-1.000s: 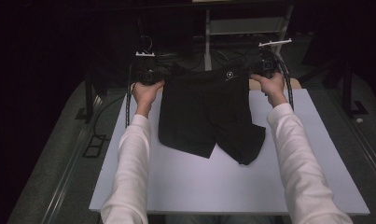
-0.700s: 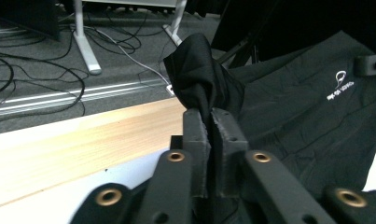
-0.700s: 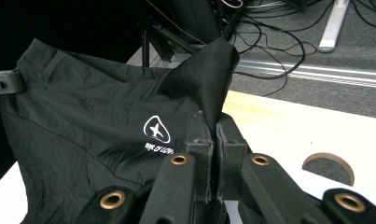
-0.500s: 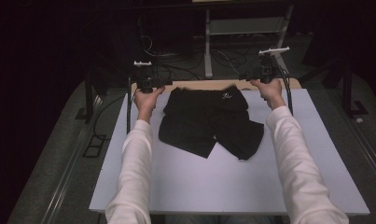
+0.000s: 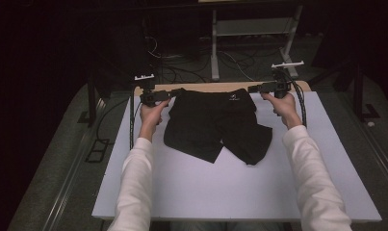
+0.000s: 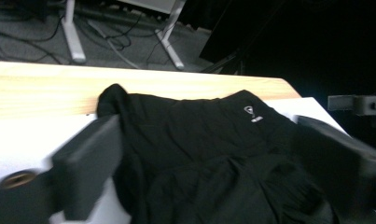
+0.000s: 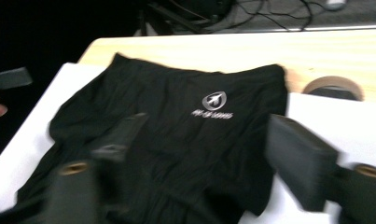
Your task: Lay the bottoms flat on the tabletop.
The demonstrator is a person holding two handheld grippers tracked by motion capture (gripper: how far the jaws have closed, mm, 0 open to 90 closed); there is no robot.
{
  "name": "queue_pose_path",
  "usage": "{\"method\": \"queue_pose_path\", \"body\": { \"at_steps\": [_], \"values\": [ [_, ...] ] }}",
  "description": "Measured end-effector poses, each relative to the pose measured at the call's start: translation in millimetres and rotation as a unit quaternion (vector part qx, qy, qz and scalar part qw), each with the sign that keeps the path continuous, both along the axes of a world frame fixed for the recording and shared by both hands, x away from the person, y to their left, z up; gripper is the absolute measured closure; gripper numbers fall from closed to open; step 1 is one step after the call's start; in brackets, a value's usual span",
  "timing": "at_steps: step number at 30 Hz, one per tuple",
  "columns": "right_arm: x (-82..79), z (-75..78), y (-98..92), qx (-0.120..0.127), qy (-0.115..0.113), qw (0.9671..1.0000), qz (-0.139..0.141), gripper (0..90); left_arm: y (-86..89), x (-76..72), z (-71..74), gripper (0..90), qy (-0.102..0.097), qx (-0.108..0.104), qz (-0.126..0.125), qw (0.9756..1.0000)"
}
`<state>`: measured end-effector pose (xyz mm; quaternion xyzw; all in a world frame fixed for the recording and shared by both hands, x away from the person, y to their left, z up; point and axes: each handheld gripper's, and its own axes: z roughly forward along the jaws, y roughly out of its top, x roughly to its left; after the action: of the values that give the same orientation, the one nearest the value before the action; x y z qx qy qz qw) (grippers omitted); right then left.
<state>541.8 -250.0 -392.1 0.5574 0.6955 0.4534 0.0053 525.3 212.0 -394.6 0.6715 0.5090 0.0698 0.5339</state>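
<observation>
A pair of black shorts (image 5: 215, 125) lies flat on the white board (image 5: 230, 192), waistband at the far side, with a small white logo (image 7: 213, 105) near it. My left gripper (image 5: 168, 95) is at the waistband's left corner and my right gripper (image 5: 255, 88) at its right corner. In the left gripper view the jaws of the left gripper (image 6: 213, 163) stand wide apart over the shorts (image 6: 213, 154). The right gripper (image 7: 209, 154) is likewise open above the cloth (image 7: 176, 126). Neither pinches the fabric.
The board rests on a wooden table whose far edge (image 5: 206, 87) shows behind the shorts. A tape roll (image 7: 332, 84) lies on the wood by the waistband's right end. A white stand (image 5: 215, 48) and cables are on the floor beyond.
One second ago both grippers held the shorts up by the waistband. They lowered it onto the board, and now both jaws have opened and let it go.
</observation>
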Motion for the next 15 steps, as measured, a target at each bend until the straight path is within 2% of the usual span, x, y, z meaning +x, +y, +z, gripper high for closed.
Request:
{"method": "queue_pose_path", "body": {
  "at_steps": [1, 4, 5, 6, 7, 8, 9, 10, 11, 15],
  "values": [
    [-4.5, 0.0, 0.0, -0.002, -0.004, 1.0000, 0.005, 12.1, -2.1, -6.9, 1.2, 0.8, -0.005, -0.001, -0.003, 1.0000],
    [-20.0, -0.7, -0.7, 0.002, -0.012, 0.9998, 0.014, 0.0, -3.6, -15.2, 1.6, 0.0, -0.015, -0.005, -0.011, 0.9998],
    [-26.0, -1.1, -0.8, -0.001, -0.016, 0.9998, 0.015, 0.0, -5.3, -24.7, 2.3, 0.0, -0.023, -0.005, -0.015, 0.9996],
    [-32.0, -1.9, -1.0, -0.004, -0.023, 0.9996, 0.019, 0.0, -5.3, -24.7, 2.3, 0.0, -0.023, -0.005, -0.015, 0.9996],
    [-37.7, -2.5, -1.2, -0.007, -0.027, 0.9994, 0.022, 0.0, -6.2, -33.0, 2.5, 0.0, -0.025, -0.005, -0.017, 0.9995],
    [-37.7, -2.5, -1.2, -0.007, -0.027, 0.9994, 0.022, 0.0, -6.2, -33.0, 2.5, 0.0, -0.025, -0.005, -0.017, 0.9995],
    [-47.4, -3.6, -2.5, -0.010, -0.032, 0.9991, 0.027, 0.0, -6.4, -40.8, 2.5, 0.0, -0.029, -0.005, -0.015, 0.9995],
    [-47.4, -3.6, -2.5, -0.010, -0.032, 0.9991, 0.027, 0.0, -6.4, -40.8, 2.5, 0.0, -0.029, -0.005, -0.015, 0.9995],
    [-56.0, -4.8, -4.6, -0.005, -0.037, 0.9988, 0.031, 0.0, -6.6, -48.6, 1.3, 0.0, -0.031, -0.007, -0.018, 0.9993],
    [-68.4, -6.5, -8.0, -0.006, -0.040, 0.9985, 0.038, 0.0, -9.2, -57.8, -1.7, 0.0, -0.032, -0.004, -0.028, 0.9991]
  ]
}}
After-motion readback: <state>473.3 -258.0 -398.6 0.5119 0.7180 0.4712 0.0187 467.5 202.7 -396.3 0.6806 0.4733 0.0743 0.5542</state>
